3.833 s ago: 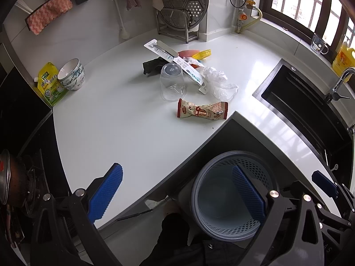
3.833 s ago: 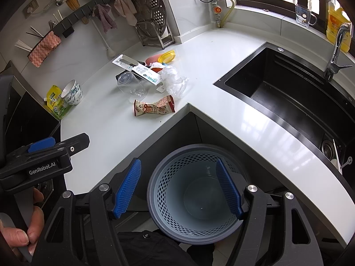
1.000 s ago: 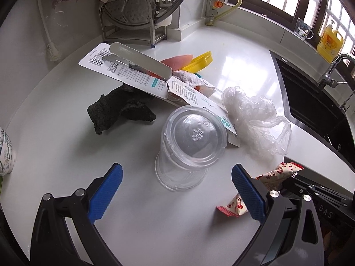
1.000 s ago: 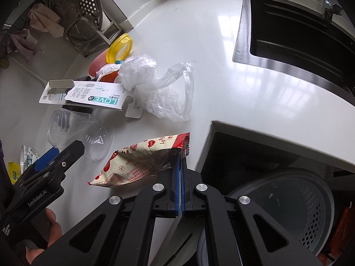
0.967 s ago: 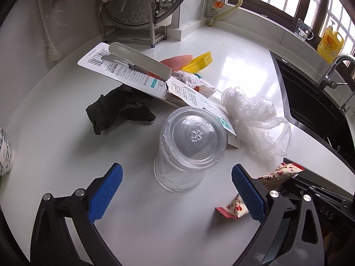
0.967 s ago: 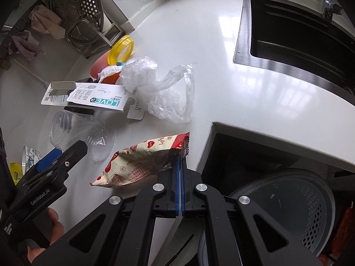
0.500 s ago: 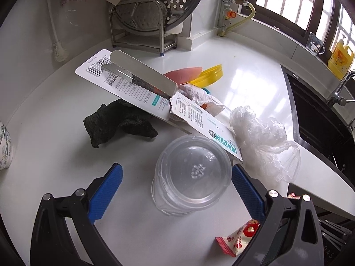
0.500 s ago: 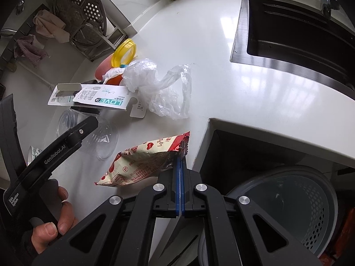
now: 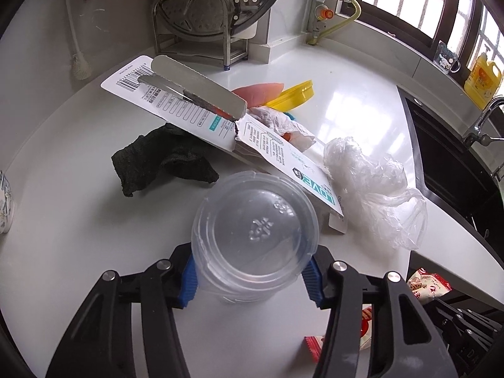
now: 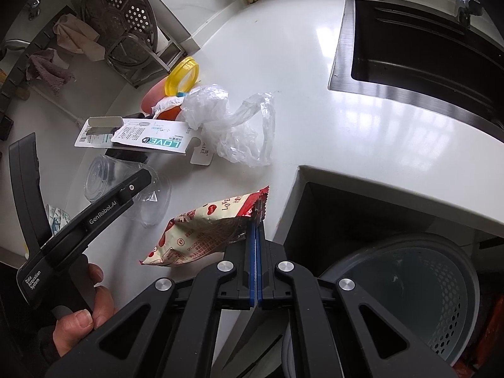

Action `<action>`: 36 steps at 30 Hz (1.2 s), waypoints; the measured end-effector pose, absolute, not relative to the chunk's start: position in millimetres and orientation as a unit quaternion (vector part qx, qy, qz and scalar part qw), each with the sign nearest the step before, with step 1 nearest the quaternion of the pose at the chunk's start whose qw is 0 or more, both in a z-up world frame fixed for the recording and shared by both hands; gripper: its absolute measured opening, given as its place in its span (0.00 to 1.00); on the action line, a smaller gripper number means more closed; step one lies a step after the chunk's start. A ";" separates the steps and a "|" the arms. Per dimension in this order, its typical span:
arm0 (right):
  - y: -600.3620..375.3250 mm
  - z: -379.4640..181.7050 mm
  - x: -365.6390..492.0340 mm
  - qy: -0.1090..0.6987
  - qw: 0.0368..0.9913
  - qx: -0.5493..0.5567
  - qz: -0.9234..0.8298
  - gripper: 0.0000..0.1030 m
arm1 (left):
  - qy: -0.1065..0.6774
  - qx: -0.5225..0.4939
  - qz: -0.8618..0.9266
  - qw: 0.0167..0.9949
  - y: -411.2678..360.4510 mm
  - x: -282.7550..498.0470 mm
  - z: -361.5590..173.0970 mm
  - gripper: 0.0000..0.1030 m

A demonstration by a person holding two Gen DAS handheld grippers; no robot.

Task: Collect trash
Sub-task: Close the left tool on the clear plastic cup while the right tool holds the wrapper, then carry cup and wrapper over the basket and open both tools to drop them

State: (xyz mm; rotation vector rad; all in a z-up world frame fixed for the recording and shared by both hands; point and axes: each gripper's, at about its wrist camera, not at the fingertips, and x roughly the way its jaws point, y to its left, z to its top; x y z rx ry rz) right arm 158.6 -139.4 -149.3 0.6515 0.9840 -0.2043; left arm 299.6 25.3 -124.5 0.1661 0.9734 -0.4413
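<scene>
My left gripper (image 9: 252, 278) has its 2 fingers squeezed on the upside-down cup (image 9: 253, 236) on the counter (image 9: 78, 236). My right gripper (image 10: 254, 252) is pinched tight on the wrapper (image 10: 208, 230), with the bin (image 10: 409, 302) just beside and the bag (image 10: 233, 123) farther back.

Bright daylight was admitted through the window (image 9: 419, 6); glare was cast on the countertop (image 9: 352, 100), and edges were fisheye-warped.

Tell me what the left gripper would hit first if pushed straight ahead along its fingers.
Probably the white cardboard package just beyond the clear plastic cup that the left gripper is shut on; depth is unclear.
</scene>
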 end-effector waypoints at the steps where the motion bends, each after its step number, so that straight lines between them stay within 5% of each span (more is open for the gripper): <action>1: -138.9 -147.8 158.1 0.461 0.828 0.305 -0.094 0.01 | 0.462 0.079 -0.211 0.858 26.7 298.4 -122.4 0.51; 21: -144.0 -104.0 106.9 0.443 0.857 0.263 -0.020 0.01 | 0.451 0.087 -0.184 0.869 54.7 219.5 -70.7 0.51; 36: -221.3 -116.7 -13.4 0.476 0.853 0.210 -0.046 0.01 | 0.463 0.098 -0.227 0.851 -20.9 85.1 -80.6 0.51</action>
